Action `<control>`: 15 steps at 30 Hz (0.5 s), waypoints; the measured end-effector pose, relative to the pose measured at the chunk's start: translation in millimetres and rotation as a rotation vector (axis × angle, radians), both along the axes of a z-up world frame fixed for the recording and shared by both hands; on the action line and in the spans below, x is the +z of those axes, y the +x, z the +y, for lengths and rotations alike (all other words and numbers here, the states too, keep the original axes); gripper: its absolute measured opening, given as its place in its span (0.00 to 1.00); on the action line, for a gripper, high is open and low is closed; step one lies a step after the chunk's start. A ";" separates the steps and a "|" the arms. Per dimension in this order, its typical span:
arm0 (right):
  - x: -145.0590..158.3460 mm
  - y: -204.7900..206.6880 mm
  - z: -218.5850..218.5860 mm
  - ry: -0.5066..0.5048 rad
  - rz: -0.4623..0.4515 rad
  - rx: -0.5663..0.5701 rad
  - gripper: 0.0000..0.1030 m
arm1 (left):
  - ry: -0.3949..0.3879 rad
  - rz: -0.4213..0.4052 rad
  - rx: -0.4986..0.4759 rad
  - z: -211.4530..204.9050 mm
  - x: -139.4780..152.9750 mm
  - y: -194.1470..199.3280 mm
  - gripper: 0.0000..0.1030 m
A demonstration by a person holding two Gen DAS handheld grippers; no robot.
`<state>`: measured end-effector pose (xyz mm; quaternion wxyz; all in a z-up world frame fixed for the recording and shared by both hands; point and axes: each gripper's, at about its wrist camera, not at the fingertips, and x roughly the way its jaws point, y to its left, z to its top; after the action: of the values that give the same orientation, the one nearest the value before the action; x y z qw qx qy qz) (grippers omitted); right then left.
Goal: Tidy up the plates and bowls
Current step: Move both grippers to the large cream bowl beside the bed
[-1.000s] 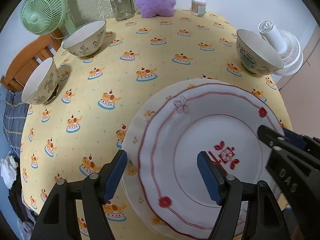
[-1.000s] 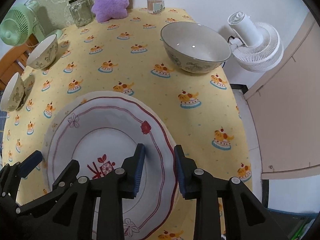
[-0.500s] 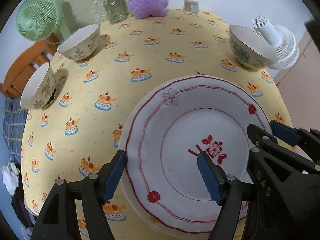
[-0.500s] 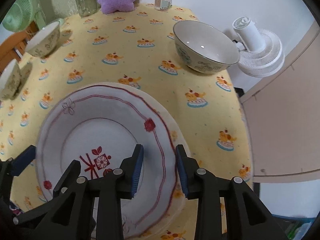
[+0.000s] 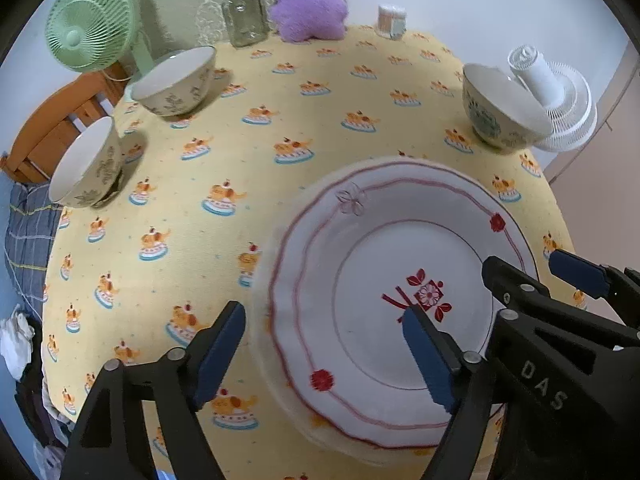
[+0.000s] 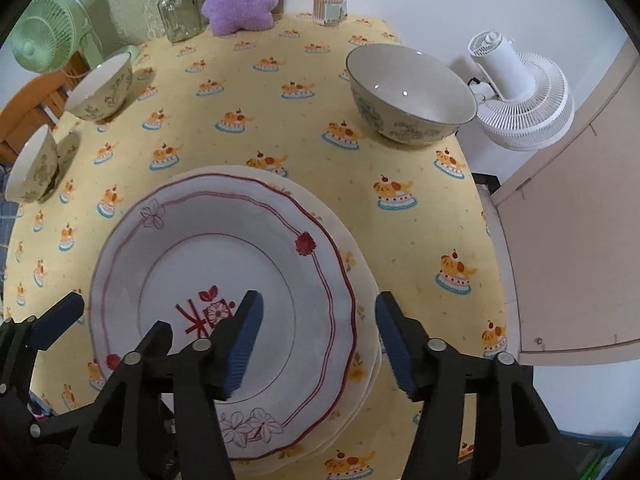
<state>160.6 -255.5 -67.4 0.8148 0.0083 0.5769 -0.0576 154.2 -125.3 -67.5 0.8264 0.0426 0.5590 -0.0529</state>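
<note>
A white plate with red trim (image 5: 384,280) (image 6: 224,280) lies on top of a cream plate (image 6: 362,320) near the table's front edge. My right gripper (image 6: 320,340) is open, its jaws either side of the plates' right rim. My left gripper (image 5: 324,348) is open, straddling the plates' left rim. A large patterned bowl (image 6: 408,96) (image 5: 496,108) stands at the right. Two smaller patterned bowls stand at the left, one further back (image 5: 176,80) (image 6: 102,88) and one nearer (image 5: 86,164) (image 6: 30,168).
A glass jar (image 5: 244,14), a purple plush cushion (image 5: 308,0) and a cotton-swab tub (image 5: 391,21) stand along the back edge. A green fan (image 5: 90,26) is at back left, a white fan (image 6: 520,96) beyond the right edge. The yellow tablecloth (image 5: 280,120) covers the table.
My right gripper has opened and let go of the red-trimmed plate's rim. The plate now rests on the cream plate. My left gripper stays open.
</note>
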 end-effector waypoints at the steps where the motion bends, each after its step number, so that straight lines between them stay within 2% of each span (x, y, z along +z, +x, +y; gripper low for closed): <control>1: 2.7 -0.6 1.0 0.007 -0.004 -0.001 0.64 | -0.006 -0.006 0.003 4.0 3.0 -0.6 0.84; 7: 22.2 -4.6 23.1 0.023 -0.063 0.002 0.72 | -0.022 -0.053 0.002 38.1 19.2 -2.4 0.91; 15: 42.8 -9.2 77.3 0.053 -0.110 -0.027 0.73 | -0.043 -0.102 -0.003 105.0 40.3 -3.9 0.91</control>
<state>151.4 -178.2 -24.6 0.8438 0.0408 0.5324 -0.0527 150.4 -20.3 -27.2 0.8544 0.0286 0.5149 -0.0639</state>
